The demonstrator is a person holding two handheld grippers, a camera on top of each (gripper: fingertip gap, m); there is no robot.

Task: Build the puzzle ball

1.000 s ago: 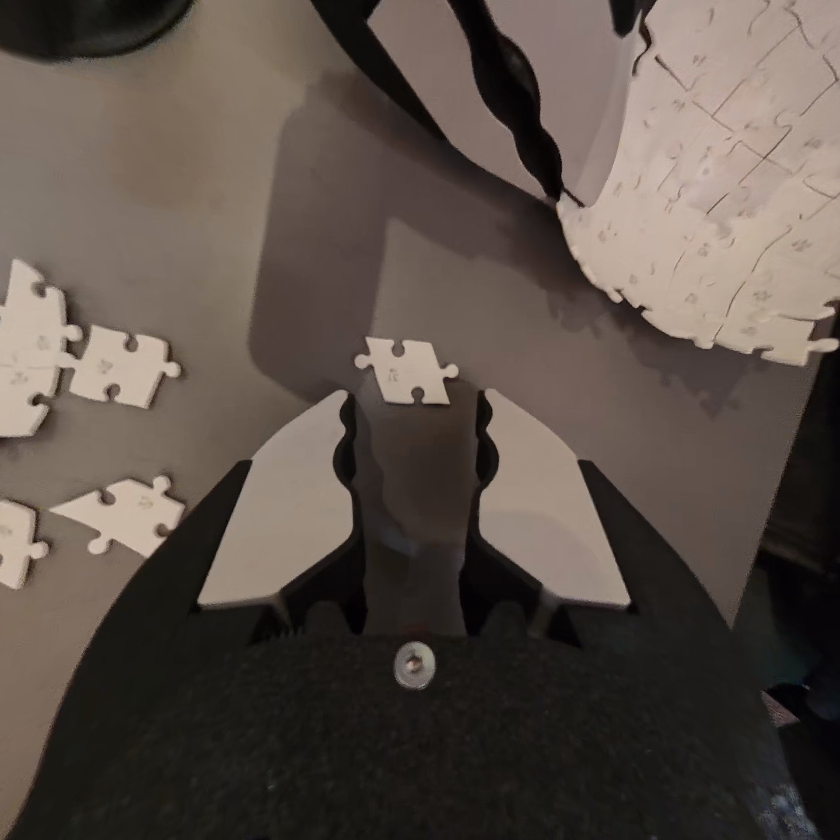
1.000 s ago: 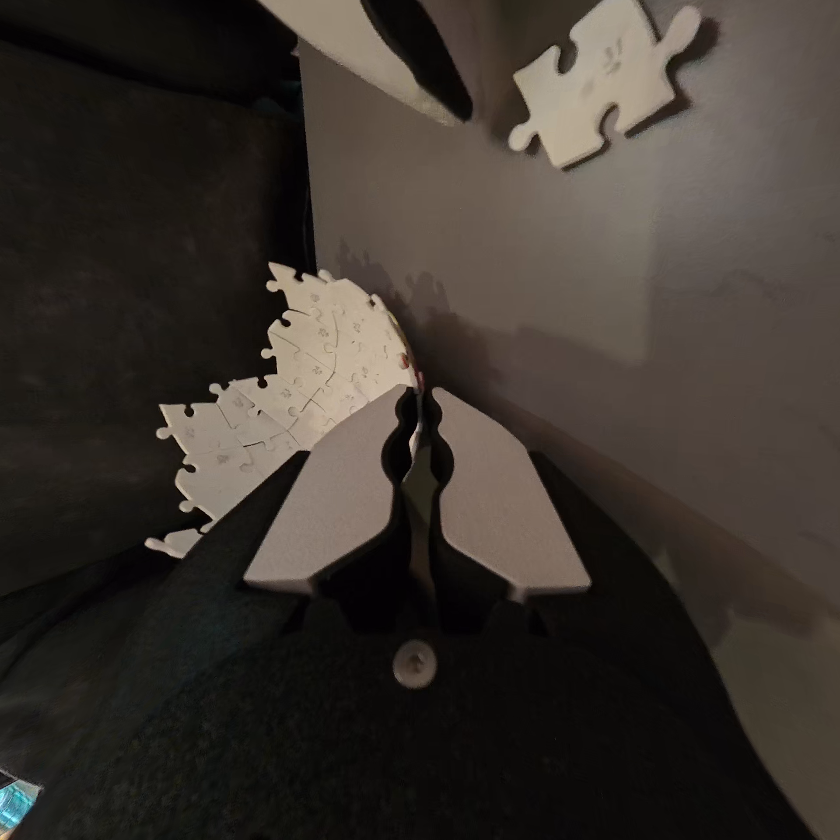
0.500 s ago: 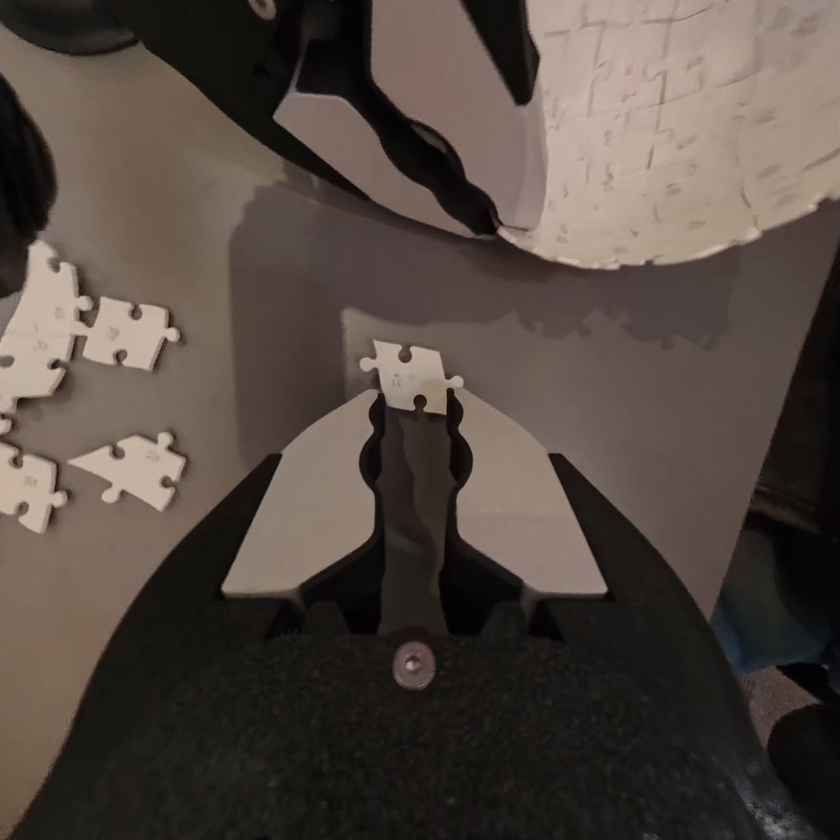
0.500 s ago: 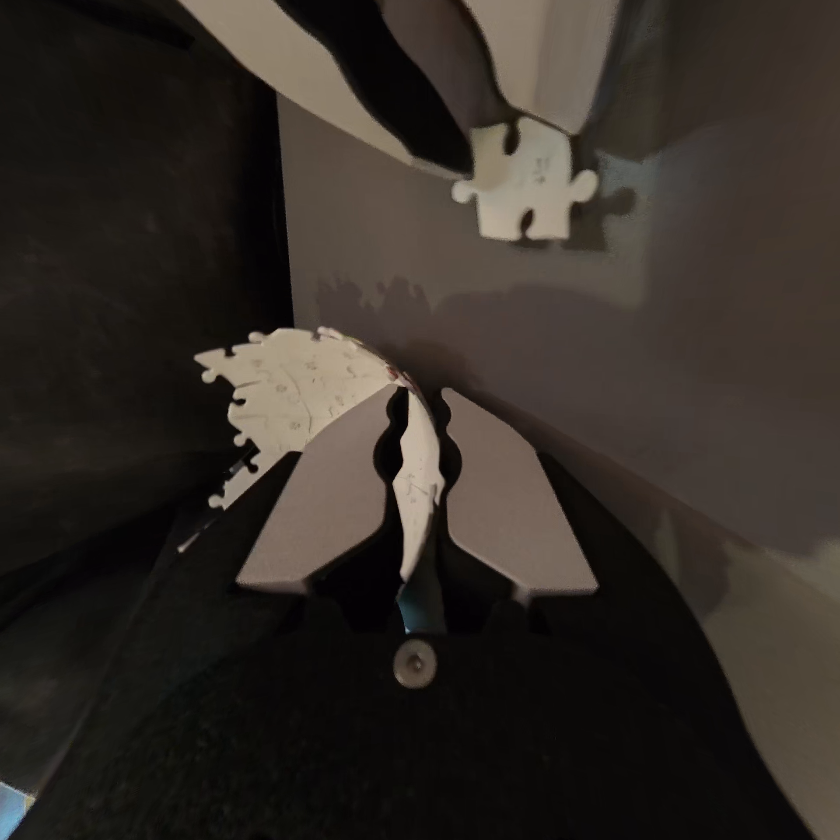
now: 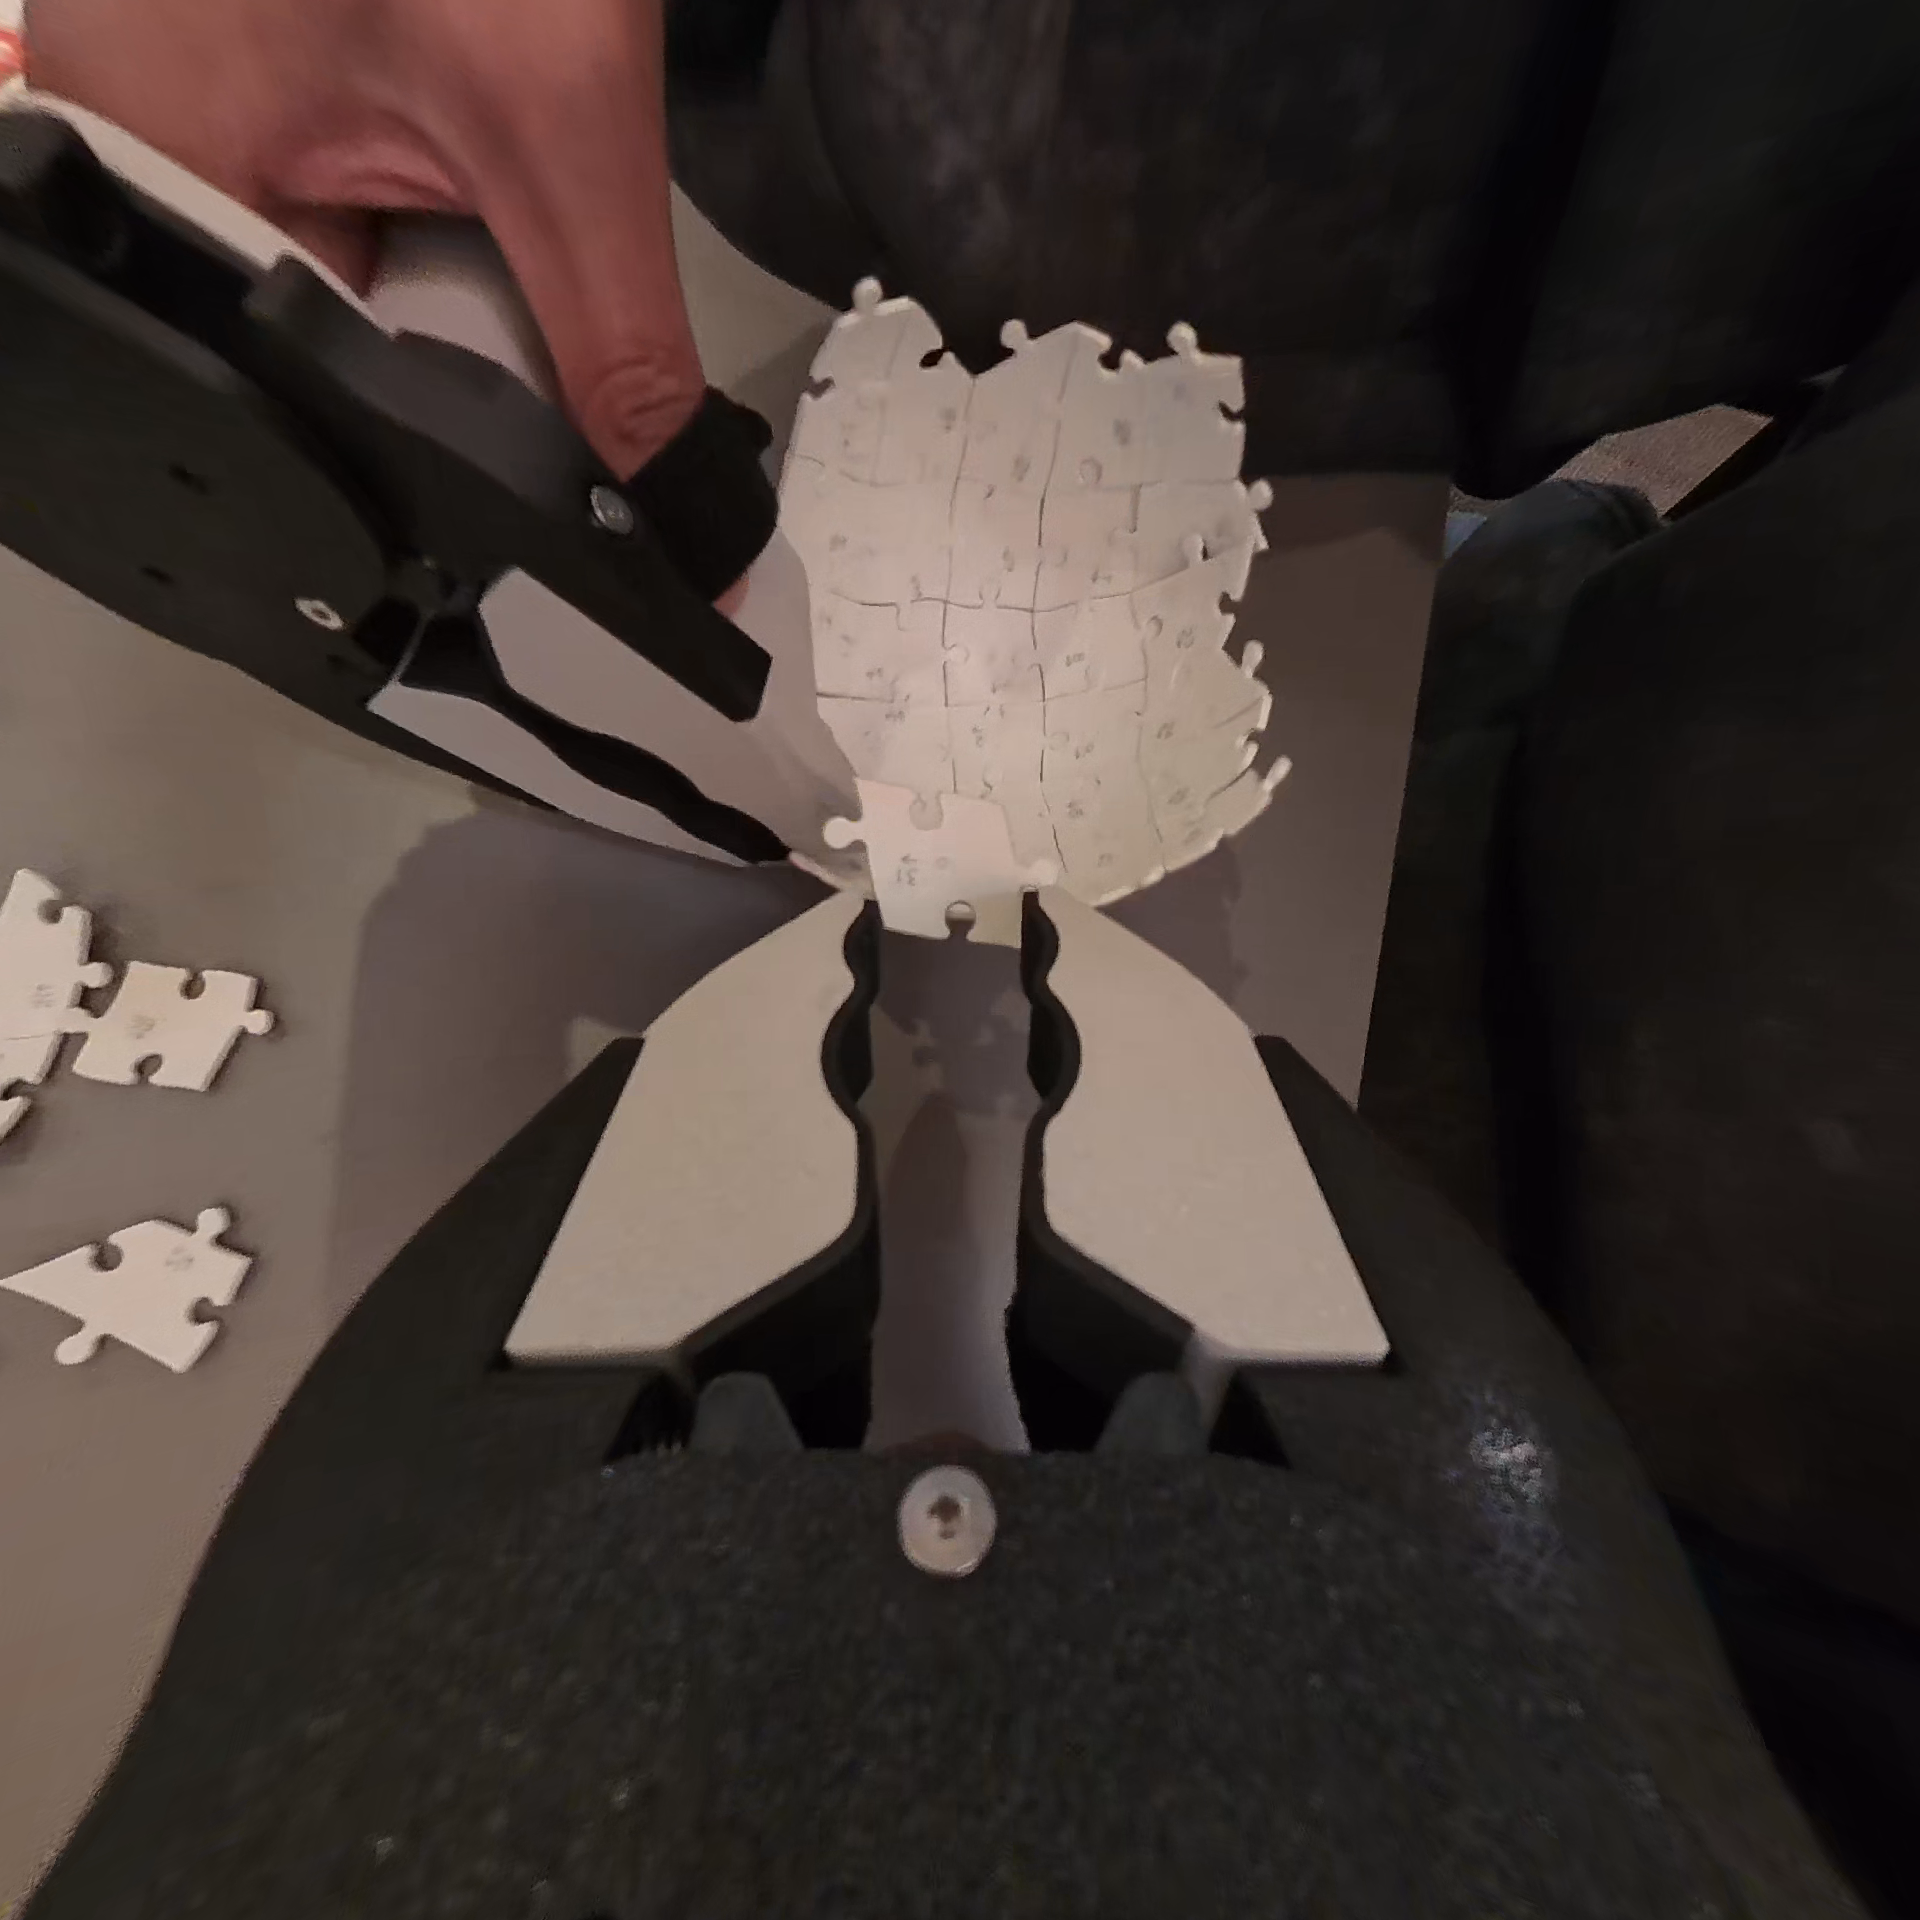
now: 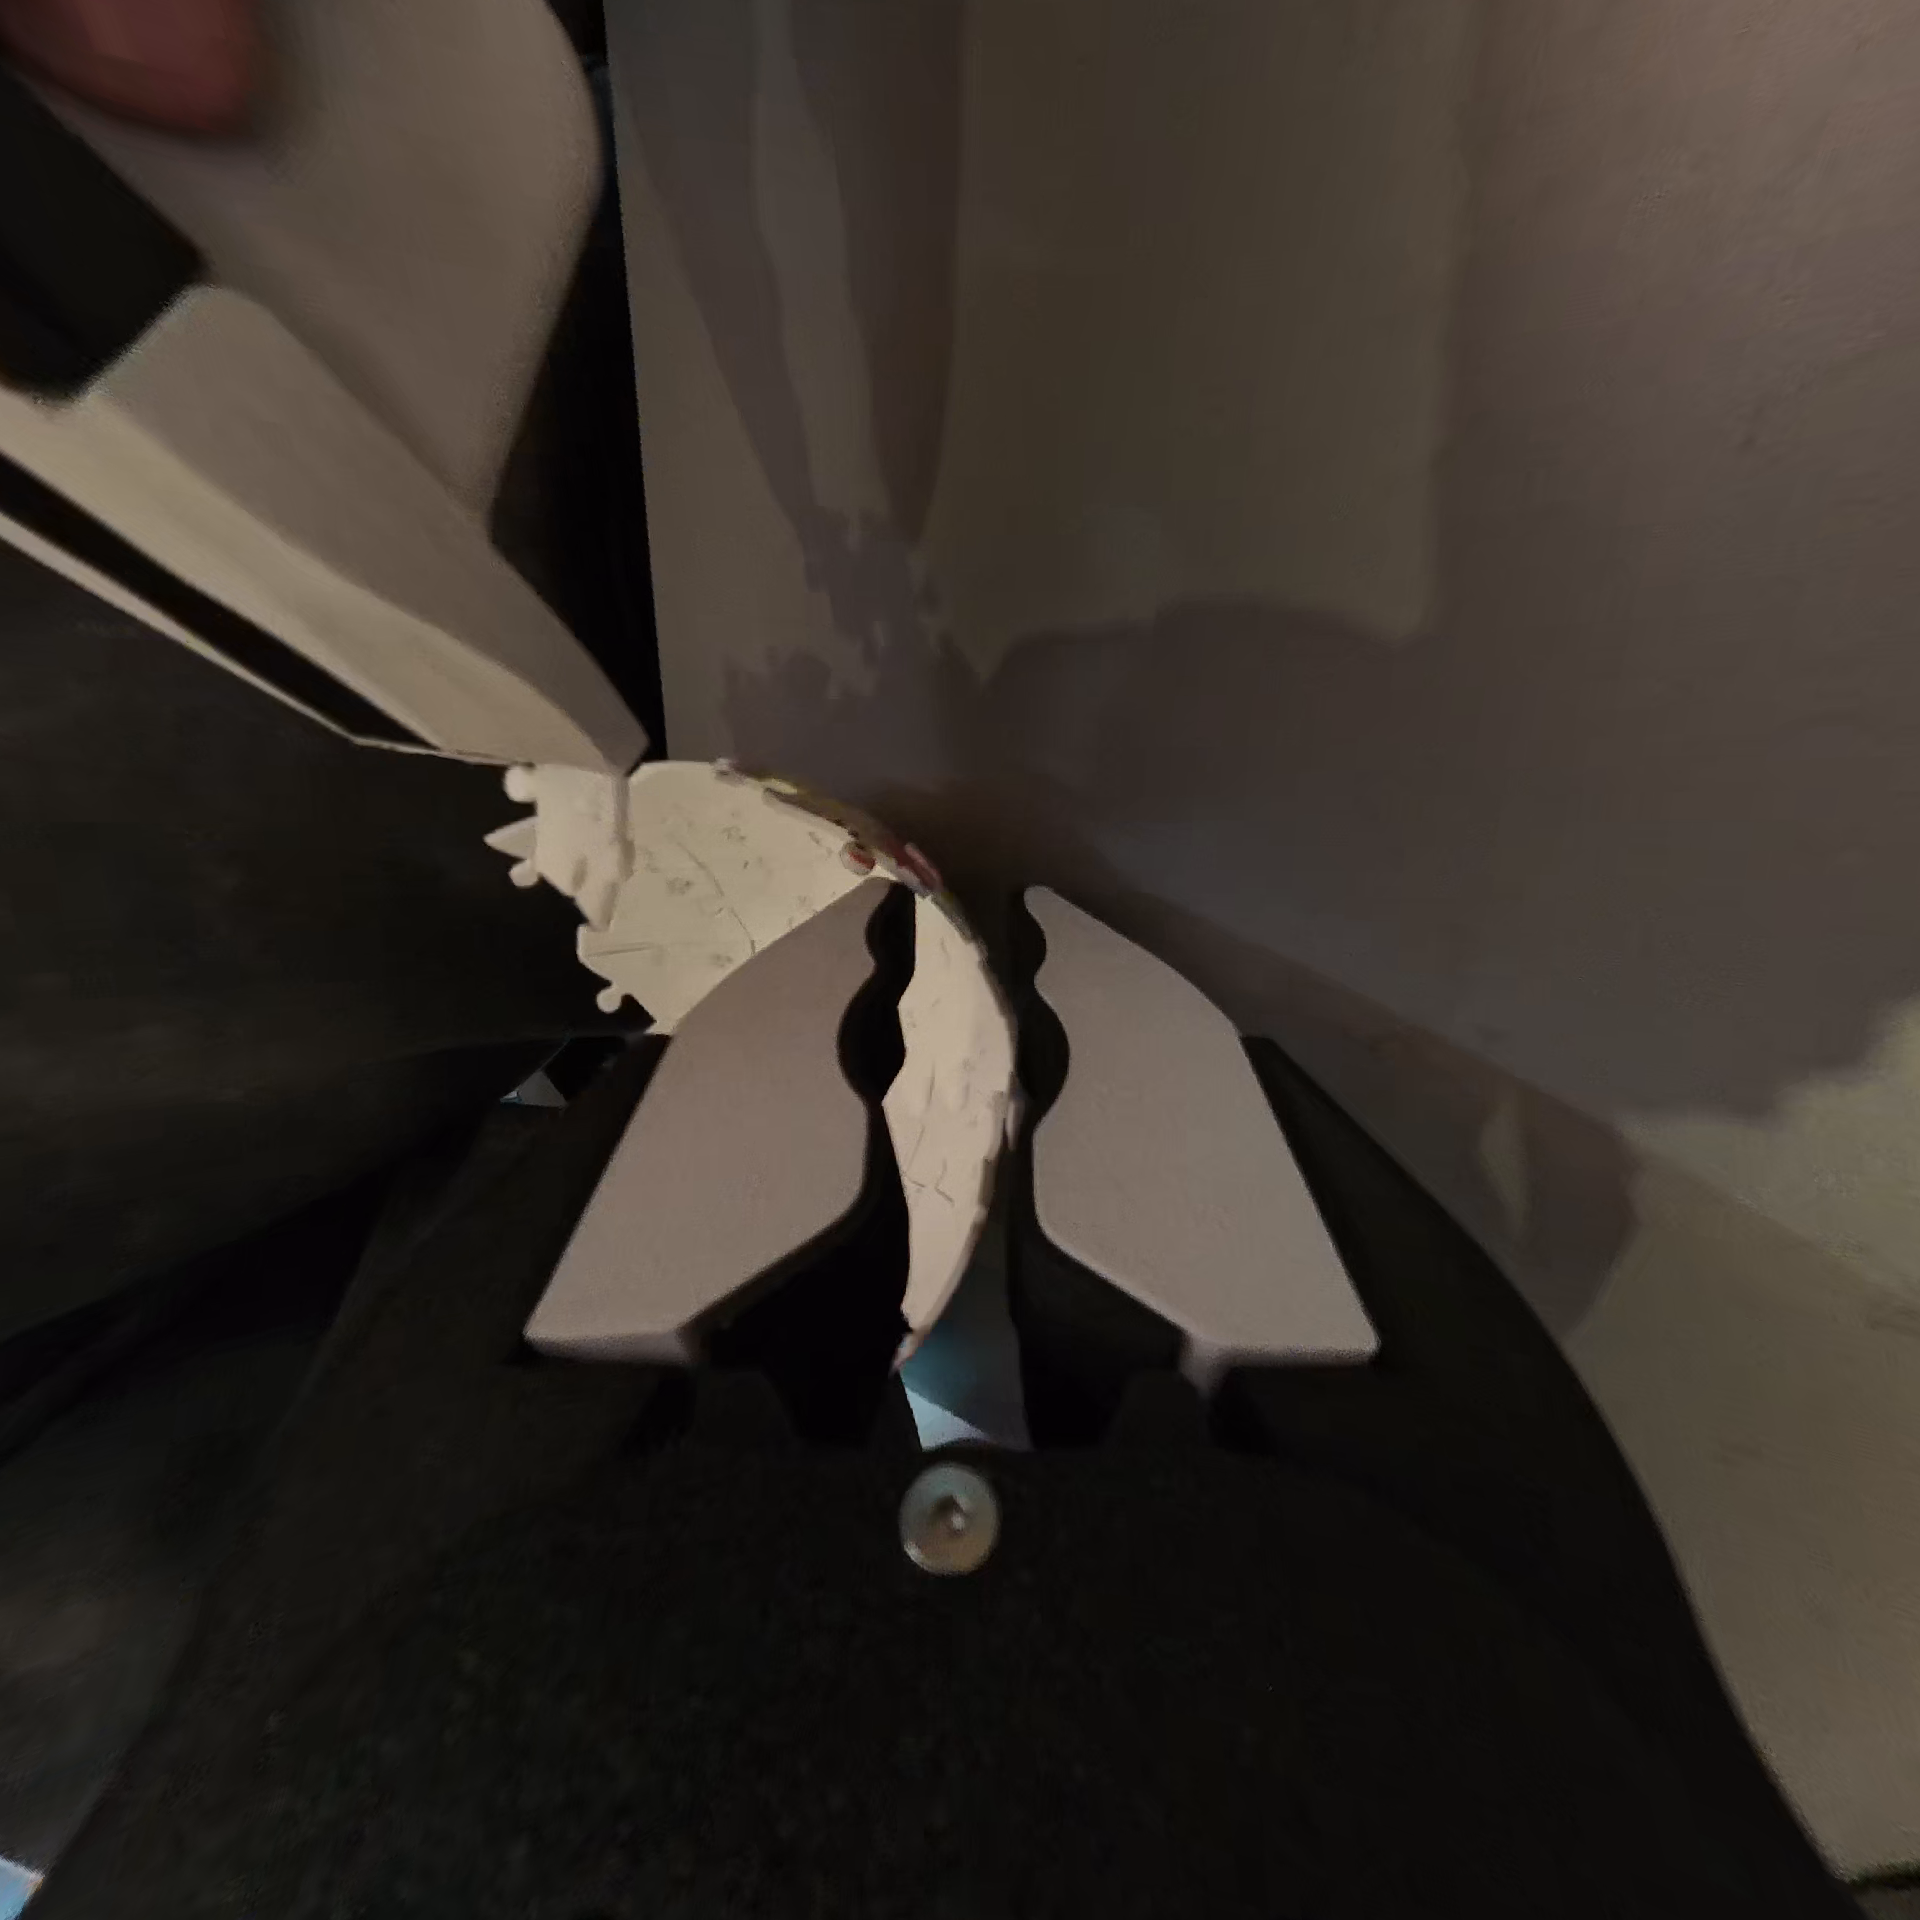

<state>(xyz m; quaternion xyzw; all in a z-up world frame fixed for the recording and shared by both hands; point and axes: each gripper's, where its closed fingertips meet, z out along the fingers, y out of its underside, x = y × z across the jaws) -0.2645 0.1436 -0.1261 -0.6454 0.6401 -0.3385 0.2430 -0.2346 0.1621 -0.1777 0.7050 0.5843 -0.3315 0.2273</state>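
1. A grey tabletop [image 5: 260, 790] lies in dim light, with dark fabric behind it.
2. The half-built puzzle ball [image 5: 1039, 623] is a curved white shell with knobbed edges and faint pencil marks, held above the tabletop.
3. The right tool [image 6: 961, 914] pinches the shell's edge.
4. The left tool [image 5: 951, 920] grips one loose piece [image 5: 940, 868] against the shell's lower rim.
5. Left of the shell lie three spare pieces [image 5: 171, 1023], with a fourth partly cut off.

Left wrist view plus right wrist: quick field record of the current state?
left gripper: shut on single white puzzle piece, held at the lower edge of the shell
right gripper: shut on curved white part-built puzzle ball shell
shell pose: off the grey table, inner side facing the left camera
loose white pieces: flat on the table, left side
join: cannot tell if seated
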